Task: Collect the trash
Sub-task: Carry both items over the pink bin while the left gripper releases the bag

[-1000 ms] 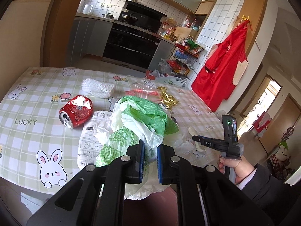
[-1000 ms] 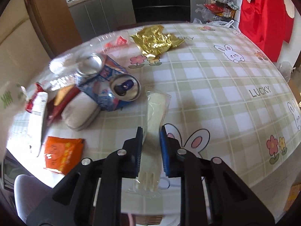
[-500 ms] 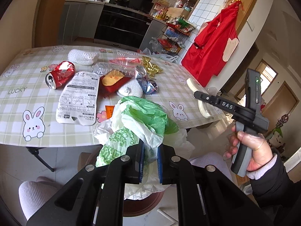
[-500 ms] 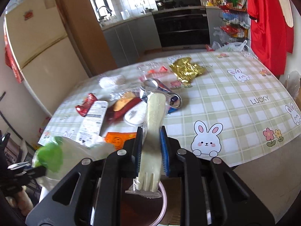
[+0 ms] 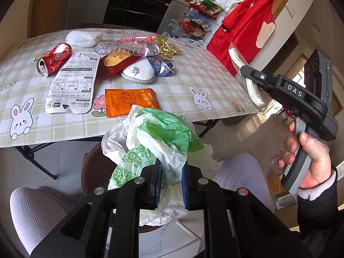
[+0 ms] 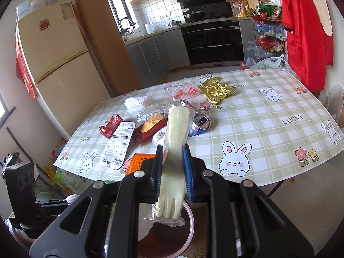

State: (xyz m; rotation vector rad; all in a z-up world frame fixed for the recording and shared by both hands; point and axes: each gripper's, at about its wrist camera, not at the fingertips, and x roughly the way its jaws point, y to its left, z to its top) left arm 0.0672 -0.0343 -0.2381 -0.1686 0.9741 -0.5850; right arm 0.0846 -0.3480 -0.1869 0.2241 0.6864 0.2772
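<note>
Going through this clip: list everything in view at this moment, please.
plastic bag: 1, white and green, in the left claw
wrapped fork: 1, cream, in the right claw
red can: 1, crushed, table's left side
blue can: 1, crushed, mid-table
white packet: 1, flat, beside the red can
orange sachet: 1, near edge
gold wrapper: 1, far side
foam net: 1, white, far side
red pouch: 1, red and yellow, mid-table
bin: 1, brown, round, floor below the bag
table: 1, green checked cloth with rabbits
left claw: jaws have just been opening, bag between them
right claw: shut on the fork
right hand: holding its handle
</note>
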